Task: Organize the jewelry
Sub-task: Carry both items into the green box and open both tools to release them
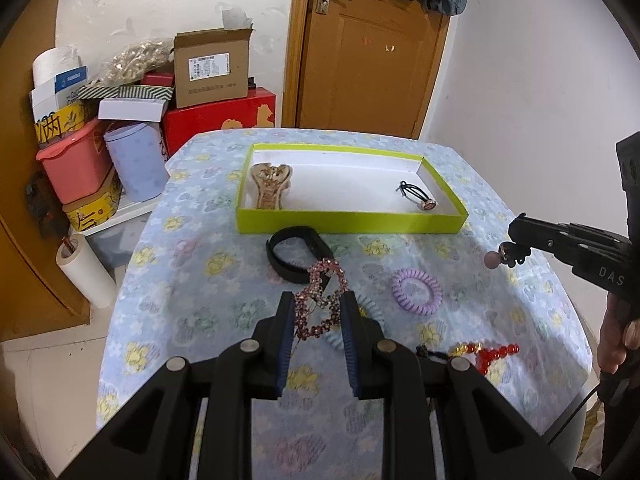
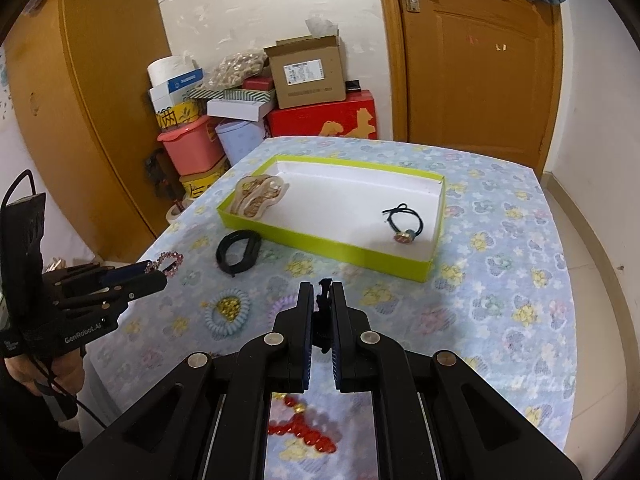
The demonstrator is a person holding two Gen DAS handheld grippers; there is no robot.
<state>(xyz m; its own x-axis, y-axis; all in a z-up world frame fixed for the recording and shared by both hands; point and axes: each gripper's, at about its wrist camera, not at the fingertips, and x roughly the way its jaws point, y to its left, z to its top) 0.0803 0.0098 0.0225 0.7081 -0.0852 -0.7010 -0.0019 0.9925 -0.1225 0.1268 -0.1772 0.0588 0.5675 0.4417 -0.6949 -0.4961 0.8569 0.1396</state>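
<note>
My left gripper is shut on a pink rhinestone hair clip and holds it above the table; it also shows in the right wrist view. My right gripper is shut on a black hair tie with a round pink charm hanging from it. A green tray with a white floor holds a beige claw clip at its left and a black hair tie with a charm at its right.
On the flowered tablecloth lie a black band, a purple coil tie, a light blue coil tie and red and yellow beads. Boxes and bins stand beyond the table's left side, and a wooden door is behind.
</note>
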